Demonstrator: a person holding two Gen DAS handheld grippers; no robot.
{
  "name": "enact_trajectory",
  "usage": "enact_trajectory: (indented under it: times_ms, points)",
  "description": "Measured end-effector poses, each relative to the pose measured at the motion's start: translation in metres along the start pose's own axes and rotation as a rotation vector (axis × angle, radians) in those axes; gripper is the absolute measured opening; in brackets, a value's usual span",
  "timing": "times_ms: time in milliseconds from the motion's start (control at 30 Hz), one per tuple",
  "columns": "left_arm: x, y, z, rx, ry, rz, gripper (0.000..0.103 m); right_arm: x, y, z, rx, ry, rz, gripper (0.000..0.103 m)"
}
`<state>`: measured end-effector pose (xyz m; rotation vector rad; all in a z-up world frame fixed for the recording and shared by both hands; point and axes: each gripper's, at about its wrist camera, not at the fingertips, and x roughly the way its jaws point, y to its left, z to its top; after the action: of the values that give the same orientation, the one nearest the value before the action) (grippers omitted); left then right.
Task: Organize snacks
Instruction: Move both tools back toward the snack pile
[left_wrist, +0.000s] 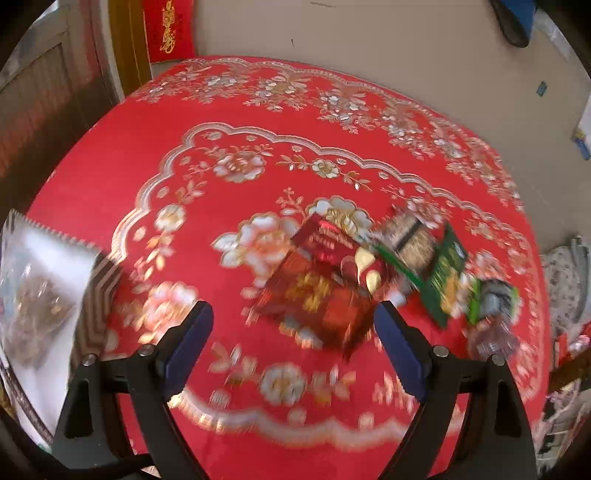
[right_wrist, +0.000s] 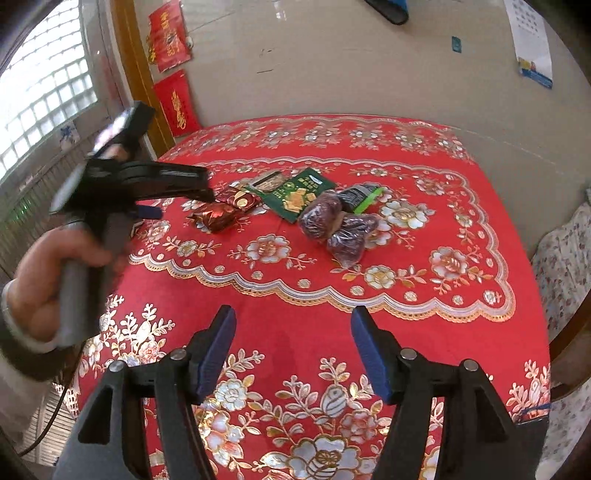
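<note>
Snack packs lie grouped on the red floral tablecloth (right_wrist: 424, 332). In the left wrist view, blurred by motion, my open, empty left gripper (left_wrist: 293, 321) hovers just short of a red foil packet (left_wrist: 317, 295); a green packet (left_wrist: 443, 273) and a dark-brown packet (left_wrist: 410, 240) lie to its right. In the right wrist view my right gripper (right_wrist: 293, 332) is open and empty over the near cloth. Beyond it lie two red packets (right_wrist: 218, 216), the green packet (right_wrist: 299, 194) and two clear bags of dark red fruit (right_wrist: 319, 218). The left gripper (right_wrist: 177, 199) shows at left, by the red packets.
A clear bag with brown contents (left_wrist: 40, 295) sits at the left edge of the left wrist view. A beige wall (right_wrist: 332, 55) with red hangings stands behind the table. A patterned fabric (right_wrist: 569, 266) lies off the table's right edge.
</note>
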<state>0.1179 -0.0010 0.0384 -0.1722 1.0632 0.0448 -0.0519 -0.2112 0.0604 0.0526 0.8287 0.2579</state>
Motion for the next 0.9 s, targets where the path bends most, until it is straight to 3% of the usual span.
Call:
enact_trajectory:
  times_ms: [133, 233, 400, 600, 733, 900]
  points:
    - [0.018, -0.009, 0.005, 0.033, 0.017, 0.046, 0.089, 0.005, -0.005, -0.002, 0.016, 0.008, 0.020, 0.066]
    - [0.021, -0.005, 0.001, 0.056, 0.016, 0.035, 0.089, 0.008, -0.008, -0.003, 0.024, 0.019, 0.026, 0.066]
    - [0.004, 0.007, -0.016, 0.223, 0.027, 0.093, 0.089, 0.005, -0.009, -0.002, 0.036, 0.008, 0.025, 0.066]
    - [-0.025, 0.036, -0.012, 0.163, -0.002, 0.022, 0.089, 0.006, -0.010, 0.006, 0.044, 0.000, -0.001, 0.068]
    - [-0.017, 0.031, -0.007, 0.159, 0.006, 0.024, 0.089, 0.014, -0.025, 0.013, 0.178, -0.004, 0.006, 0.074]
    - [0.005, 0.030, -0.013, 0.125, 0.068, -0.033, 0.089, 0.029, -0.052, 0.034, 0.398, -0.031, 0.010, 0.080]
